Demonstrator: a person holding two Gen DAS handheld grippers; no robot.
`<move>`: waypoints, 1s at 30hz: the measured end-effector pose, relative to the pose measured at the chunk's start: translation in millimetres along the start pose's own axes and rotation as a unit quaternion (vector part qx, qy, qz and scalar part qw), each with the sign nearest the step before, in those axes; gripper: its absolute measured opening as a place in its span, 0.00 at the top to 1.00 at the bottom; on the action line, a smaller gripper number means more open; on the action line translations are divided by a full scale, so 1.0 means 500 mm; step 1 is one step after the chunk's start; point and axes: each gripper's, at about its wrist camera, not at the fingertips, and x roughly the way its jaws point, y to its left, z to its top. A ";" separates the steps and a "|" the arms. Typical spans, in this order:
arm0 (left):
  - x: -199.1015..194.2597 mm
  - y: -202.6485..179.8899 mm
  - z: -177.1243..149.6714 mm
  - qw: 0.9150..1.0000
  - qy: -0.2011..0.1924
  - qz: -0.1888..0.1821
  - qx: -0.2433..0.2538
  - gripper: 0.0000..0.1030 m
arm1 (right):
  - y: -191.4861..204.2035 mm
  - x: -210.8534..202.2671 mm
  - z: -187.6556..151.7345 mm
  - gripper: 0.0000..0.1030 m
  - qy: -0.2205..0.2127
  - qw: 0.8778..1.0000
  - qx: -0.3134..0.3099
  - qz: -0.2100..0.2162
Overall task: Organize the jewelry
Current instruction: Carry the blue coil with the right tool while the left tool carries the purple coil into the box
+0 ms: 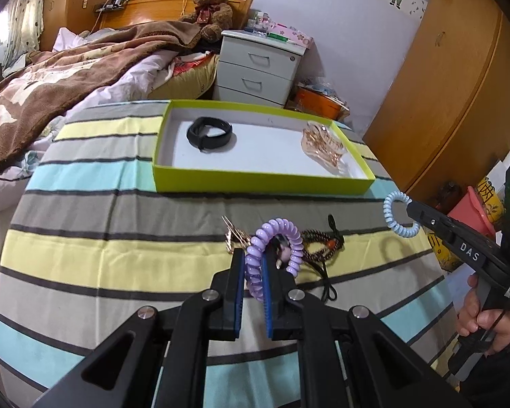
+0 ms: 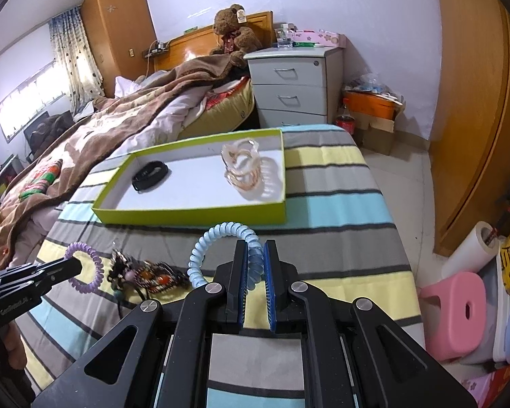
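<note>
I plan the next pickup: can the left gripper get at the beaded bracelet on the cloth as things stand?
Probably not yet: the left gripper is shut on the purple coil tie. The beaded bracelet lies uncovered just beyond.

Black gripper (image 1: 254,265), blue pads (image 1: 240,292).

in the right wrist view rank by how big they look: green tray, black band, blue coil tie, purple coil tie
1. green tray
2. blue coil tie, though it is nearest the camera
3. purple coil tie
4. black band, close to the purple one, and farther off

purple coil tie (image 1: 275,255), blue coil tie (image 2: 221,255) lifted; tray (image 1: 261,183) behind.
</note>
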 end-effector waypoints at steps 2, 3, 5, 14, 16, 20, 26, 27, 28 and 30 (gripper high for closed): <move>-0.005 0.007 0.010 1.000 -0.004 0.001 -0.004 0.90 | 0.005 0.000 0.009 0.91 -0.002 1.000 -0.001 0.004; -0.005 0.010 0.016 1.000 -0.006 0.001 -0.004 0.90 | 0.009 0.001 0.015 0.91 -0.003 1.000 -0.001 0.005; -0.007 0.016 0.026 1.000 -0.009 0.006 -0.004 0.90 | 0.019 0.002 0.028 0.91 -0.007 1.000 -0.004 0.008; -0.003 0.043 0.088 1.000 -0.025 0.017 -0.005 0.90 | 0.058 0.031 0.082 0.91 -0.009 1.000 -0.021 0.015; 0.002 0.049 0.101 1.000 -0.024 0.019 -0.006 0.90 | 0.067 0.044 0.096 0.91 -0.008 1.000 -0.025 0.016; 0.019 0.063 0.122 0.999 -0.020 0.021 -0.012 0.90 | 0.079 0.074 0.123 0.91 -0.002 1.000 -0.025 0.017; 0.055 0.086 0.158 0.999 -0.013 0.024 -0.023 0.90 | 0.099 0.130 0.158 0.91 0.011 0.999 -0.032 0.018; 0.062 0.089 0.163 0.999 -0.012 0.024 -0.025 0.90 | 0.104 0.140 0.164 0.91 0.014 0.999 -0.033 0.017; 0.068 0.091 0.167 0.999 -0.011 0.025 -0.025 0.90 | 0.110 0.154 0.170 0.91 0.016 0.999 -0.036 0.017; 0.083 0.095 0.175 0.999 -0.007 0.024 -0.028 0.90 | 0.114 0.171 0.177 0.91 0.020 0.999 -0.039 0.016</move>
